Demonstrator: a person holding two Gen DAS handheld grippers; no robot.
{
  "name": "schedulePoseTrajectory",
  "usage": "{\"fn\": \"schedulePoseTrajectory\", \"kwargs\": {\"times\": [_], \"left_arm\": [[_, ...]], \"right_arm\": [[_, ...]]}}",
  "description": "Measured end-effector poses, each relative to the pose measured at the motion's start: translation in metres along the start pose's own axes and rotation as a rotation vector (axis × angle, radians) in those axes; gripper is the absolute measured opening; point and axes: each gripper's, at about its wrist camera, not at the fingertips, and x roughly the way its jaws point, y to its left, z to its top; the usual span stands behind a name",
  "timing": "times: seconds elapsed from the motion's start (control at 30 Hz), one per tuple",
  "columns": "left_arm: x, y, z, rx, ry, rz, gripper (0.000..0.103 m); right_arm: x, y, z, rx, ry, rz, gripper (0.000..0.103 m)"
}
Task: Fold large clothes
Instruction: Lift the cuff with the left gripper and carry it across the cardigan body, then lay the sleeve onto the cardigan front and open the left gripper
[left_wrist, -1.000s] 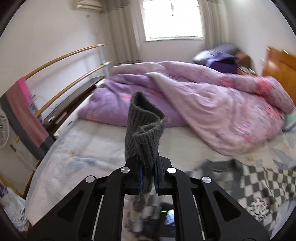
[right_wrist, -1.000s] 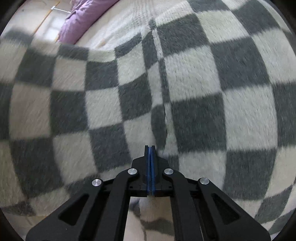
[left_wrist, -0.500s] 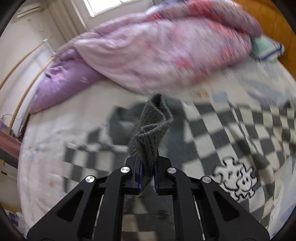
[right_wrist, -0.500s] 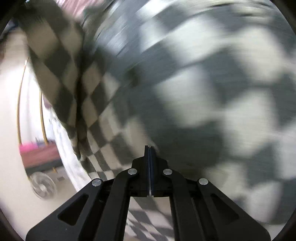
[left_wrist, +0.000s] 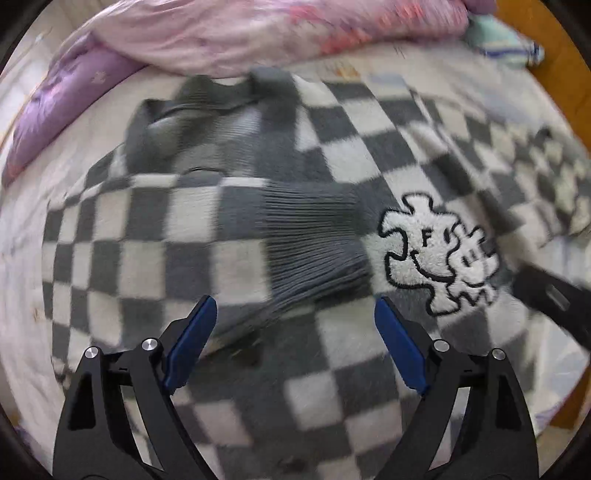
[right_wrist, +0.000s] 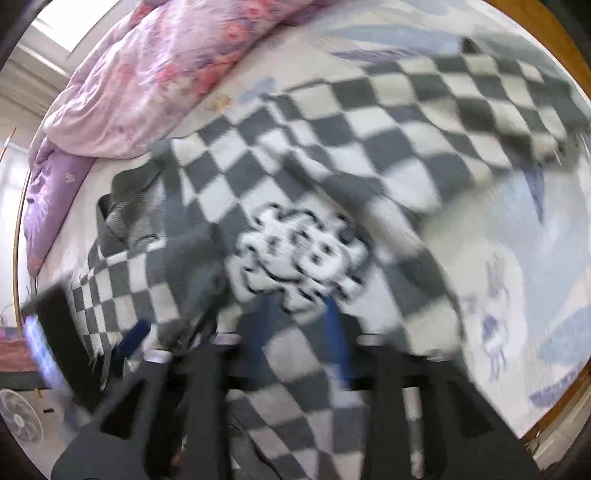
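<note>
The grey-and-white checkered fleece sweater lies spread on the pale printed bed sheet, its grey ribbed knit cuff folded across the chest beside a white cartoon patch. The left hand-held gripper hovers above it, blue pads spread wide and empty. The right hand-held gripper is blurred (fingers apparently parted). A crumpled pink floral quilt lies beyond.

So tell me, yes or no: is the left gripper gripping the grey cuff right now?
No. The left gripper is wide open, and the cuff lies loose on the checkered sweater.
</note>
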Motion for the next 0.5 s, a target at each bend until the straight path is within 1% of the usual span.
{"fn": "schedulePoseTrajectory", "kwargs": {"times": [0.03,0.07,0.1,0.13,0.2,0.23,0.27,0.3,0.33,0.37,0.4,0.43,0.47,0.5], "left_arm": [[-0.008,0.017,-0.002,-0.040,0.003,-0.019,0.088],[-0.013,0.033,-0.003,-0.077,0.004,-0.025,0.088],[-0.017,0.048,-0.006,-0.109,0.003,-0.023,0.088],[-0.022,0.071,-0.008,-0.151,0.003,-0.003,0.088],[-0.028,0.099,-0.014,-0.204,-0.004,0.036,0.088],[-0.029,0.120,-0.016,-0.237,-0.005,0.057,0.088],[-0.029,0.137,-0.017,-0.263,-0.006,0.076,0.088],[-0.026,0.151,-0.021,-0.285,-0.009,0.094,0.088],[-0.022,0.170,-0.026,-0.311,-0.010,0.115,0.088],[-0.017,0.183,-0.030,-0.331,-0.002,0.130,0.088],[-0.006,0.200,-0.036,-0.353,0.029,0.156,0.086],[0.003,0.209,-0.043,-0.363,0.059,0.172,0.076],[0.015,0.218,-0.048,-0.375,0.101,0.182,0.069],[0.022,0.228,-0.054,-0.392,0.136,0.174,0.066]], "right_arm": [[0.006,0.011,0.001,-0.016,0.000,0.016,0.053],[0.011,0.020,0.001,-0.028,0.007,0.033,0.054],[0.025,0.037,0.005,-0.047,0.029,0.044,0.055],[0.035,0.048,0.004,-0.063,0.050,0.040,0.056],[0.060,0.068,0.001,-0.087,0.095,0.036,0.057],[0.069,0.075,0.000,-0.089,0.113,0.029,0.060],[0.083,0.080,-0.003,-0.089,0.137,0.014,0.065],[0.098,0.082,-0.006,-0.080,0.168,-0.007,0.065],[0.108,0.083,-0.008,-0.068,0.186,-0.009,0.065],[0.117,0.084,-0.011,-0.054,0.195,-0.006,0.064],[0.124,0.087,-0.014,-0.050,0.185,-0.041,0.062],[0.124,0.091,-0.014,-0.062,0.170,-0.050,0.051],[0.122,0.095,-0.014,-0.075,0.154,-0.029,0.019],[0.118,0.099,-0.015,-0.075,0.153,-0.014,0.009]]}}
